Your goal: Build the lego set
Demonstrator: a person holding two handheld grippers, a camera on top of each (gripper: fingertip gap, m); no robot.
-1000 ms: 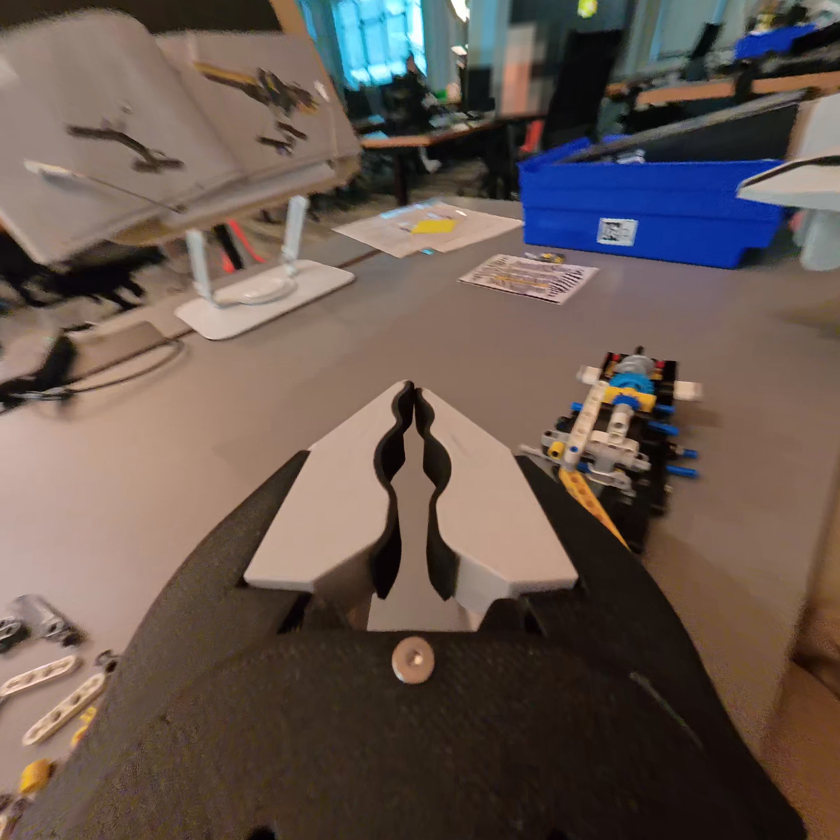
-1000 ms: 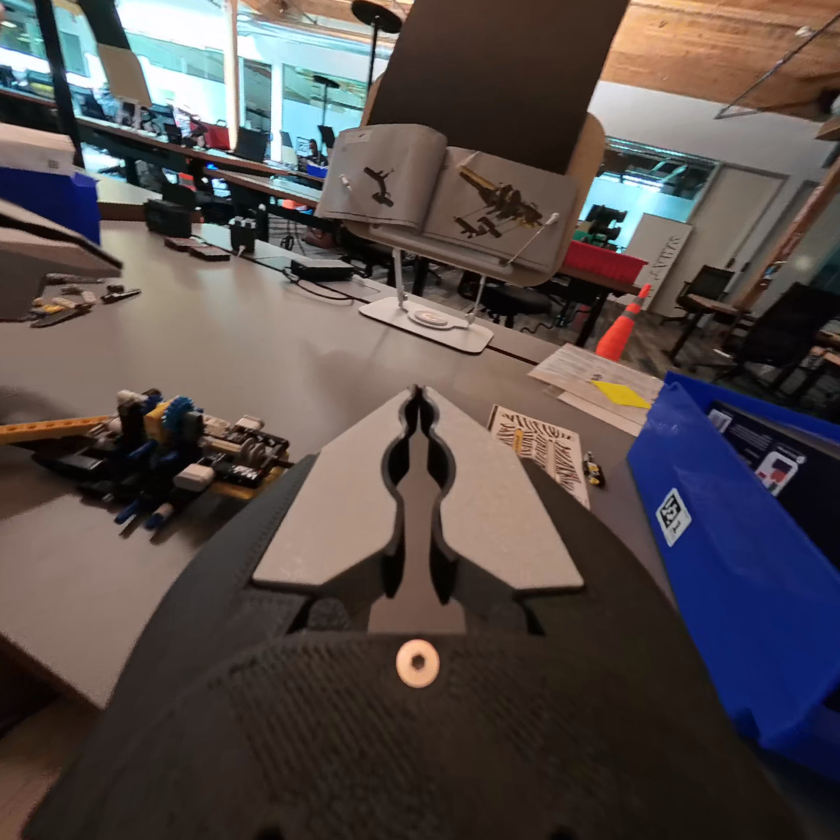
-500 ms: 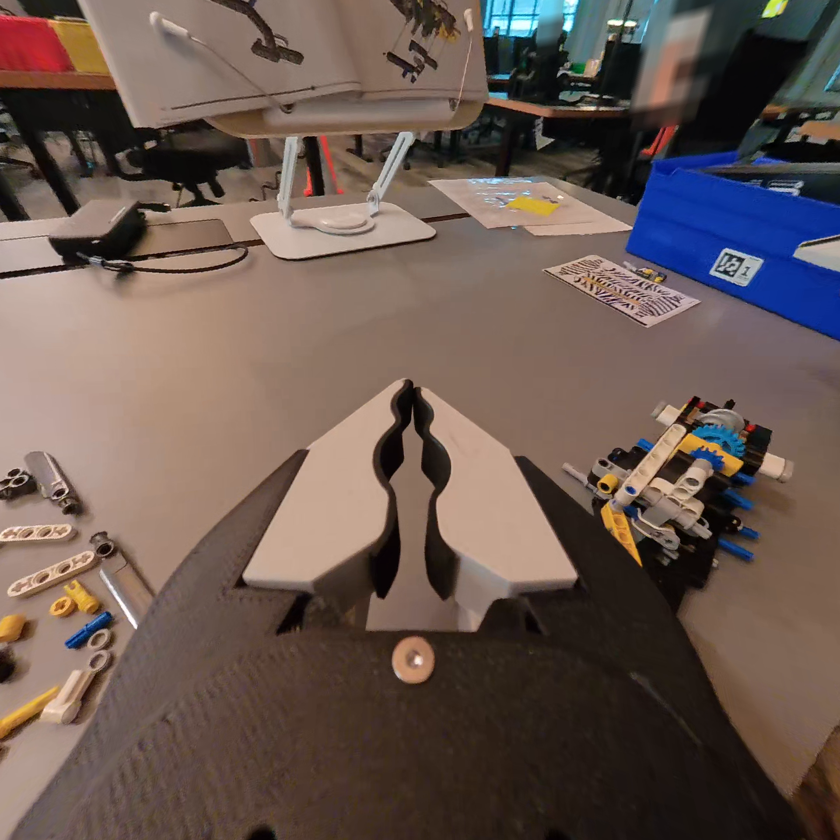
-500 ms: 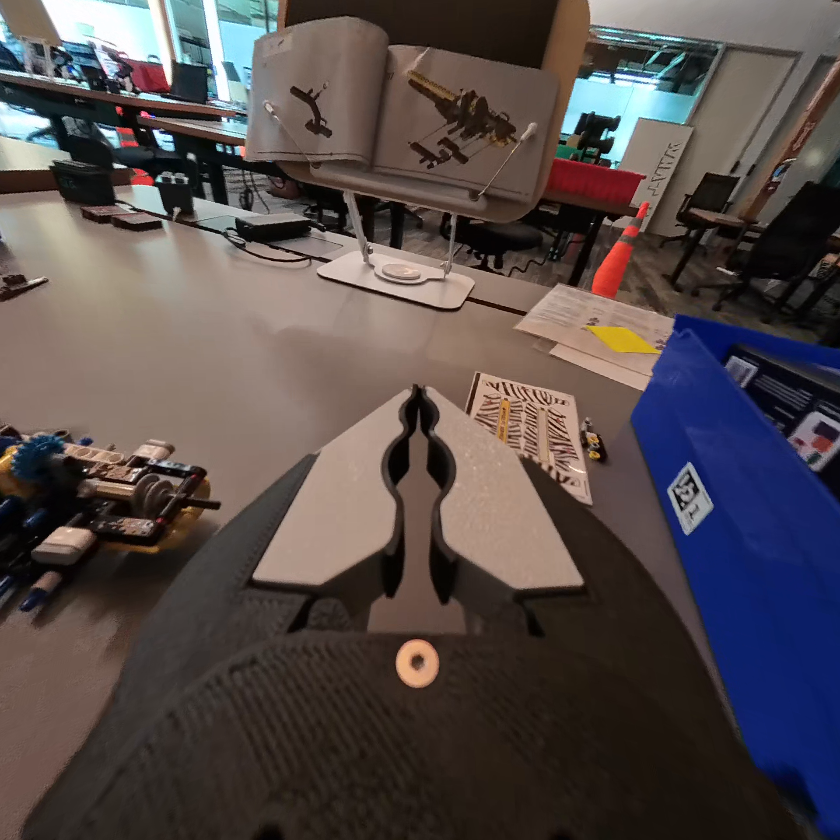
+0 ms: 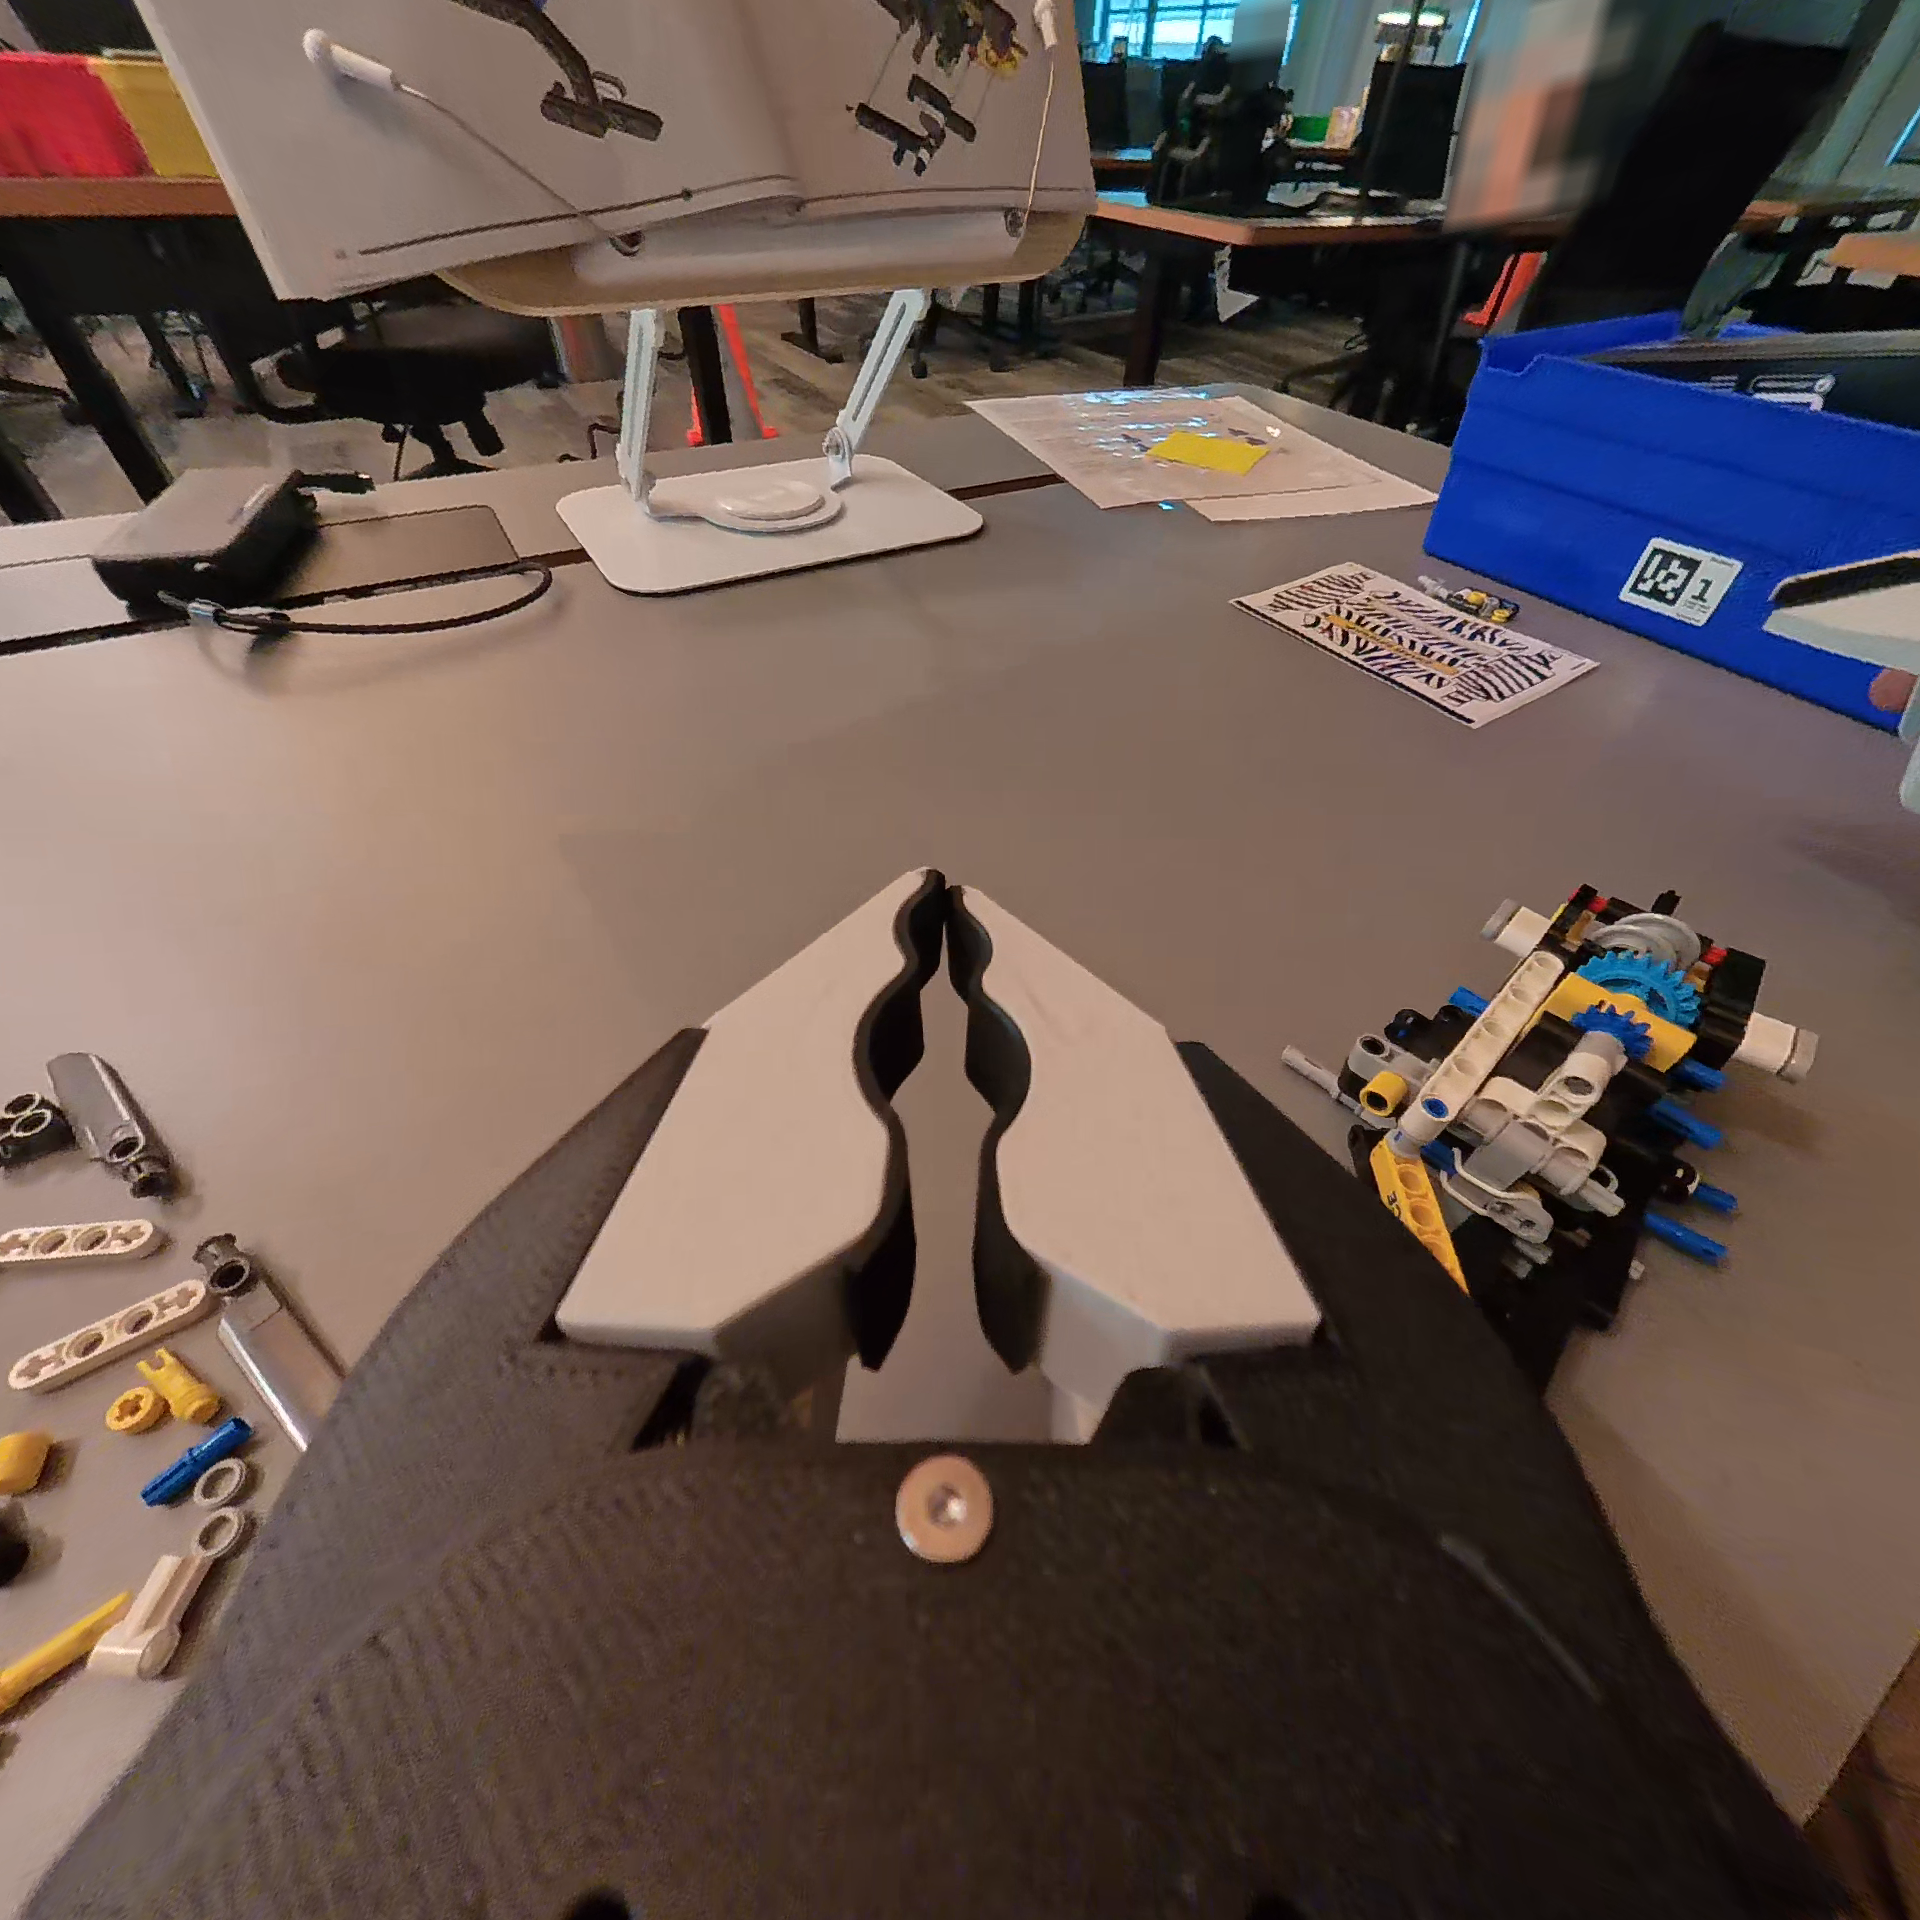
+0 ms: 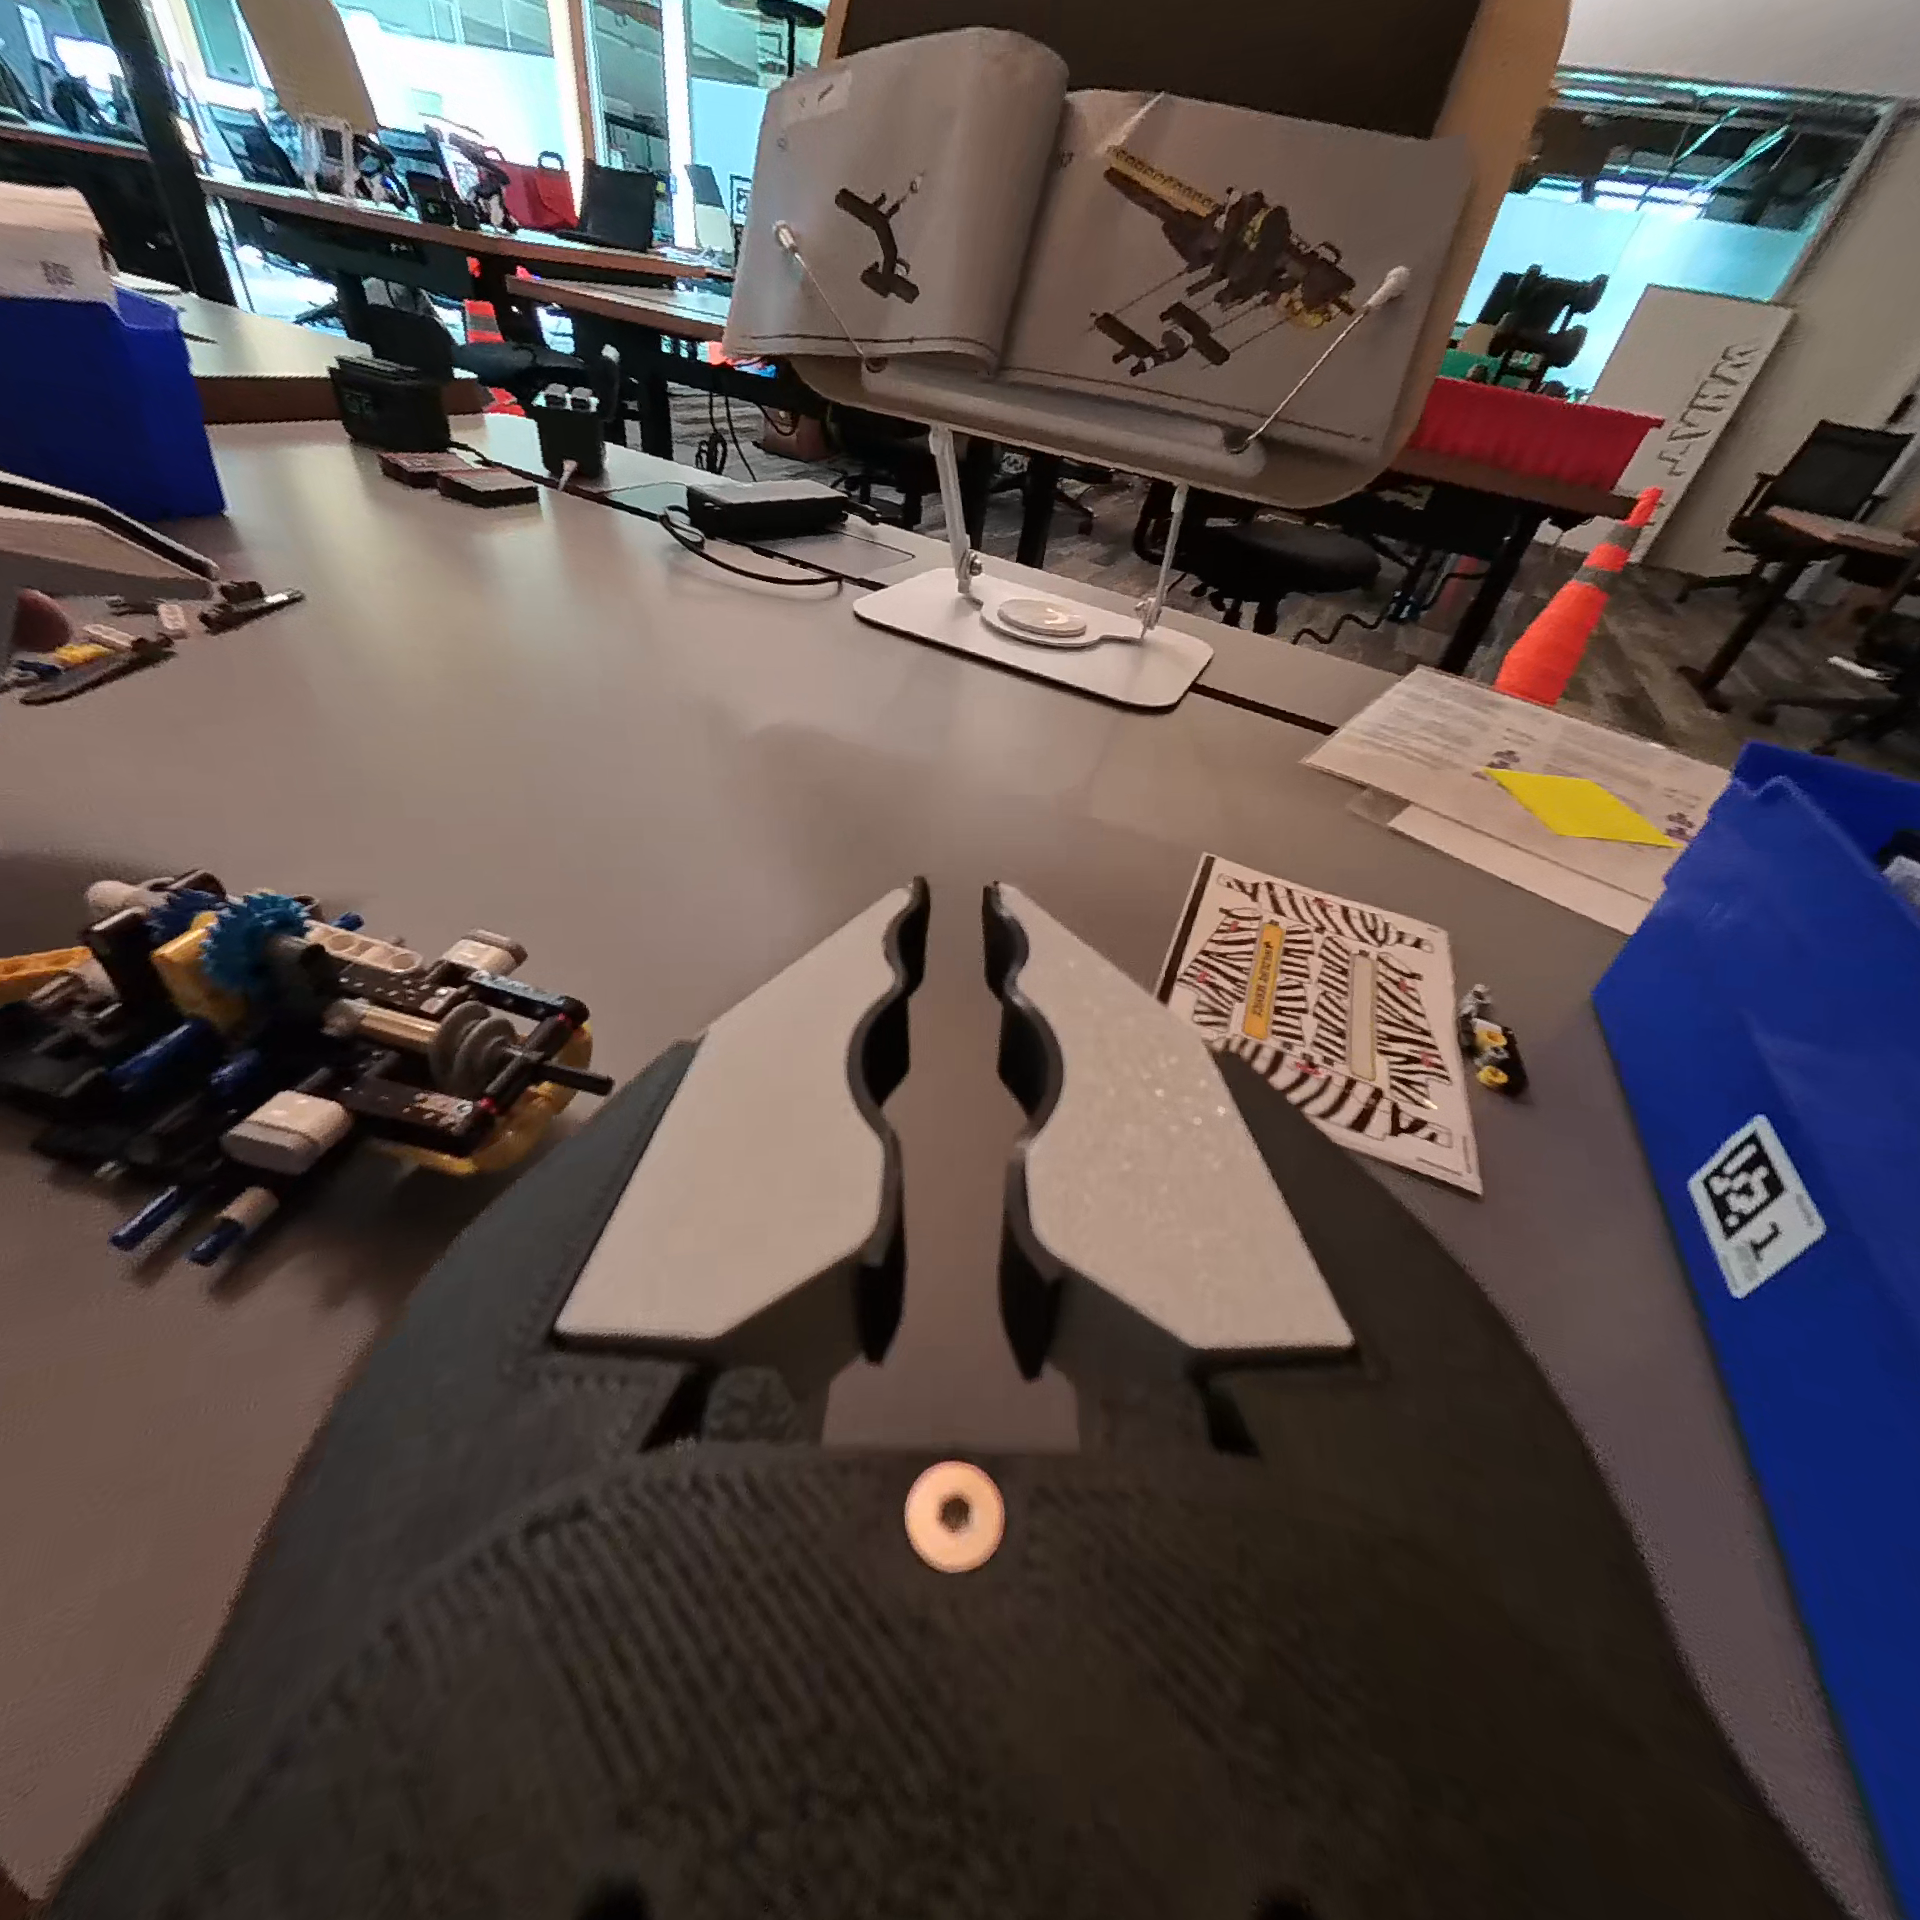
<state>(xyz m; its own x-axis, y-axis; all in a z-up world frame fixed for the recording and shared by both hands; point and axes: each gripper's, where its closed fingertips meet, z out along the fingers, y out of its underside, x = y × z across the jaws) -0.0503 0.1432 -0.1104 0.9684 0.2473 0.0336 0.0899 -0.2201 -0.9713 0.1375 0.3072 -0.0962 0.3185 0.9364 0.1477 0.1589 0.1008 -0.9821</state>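
A part-built lego model (image 5: 1548, 1101) of black, white, yellow and blue pieces lies on the grey table (image 5: 520, 883), to the right of my left gripper (image 5: 943, 894). That gripper is shut and empty, above the table. Several loose lego pieces (image 5: 114, 1340) lie at its lower left. In the right wrist view the model (image 6: 301, 1039) lies left of my right gripper (image 6: 956, 896), which is slightly open and empty above the table. An open instruction book on a white stand (image 6: 1091, 239) stands at the back; it also shows in the left wrist view (image 5: 644, 135).
A blue bin (image 6: 1787, 1143) stands at the right, also seen in the left wrist view (image 5: 1662, 499). A striped sticker sheet (image 6: 1320, 1008) and a small lego part (image 6: 1491, 1049) lie beside it. Papers (image 6: 1507, 779) lie at the back right. A black box with cable (image 5: 208, 540) sits at the back left. Spacing between my two grippers at the tips: around 25 centimeters.
Both views have swung and now face the book stand. My right gripper's jaws have parted a little. The left gripper stays shut. The model has not moved on the table.
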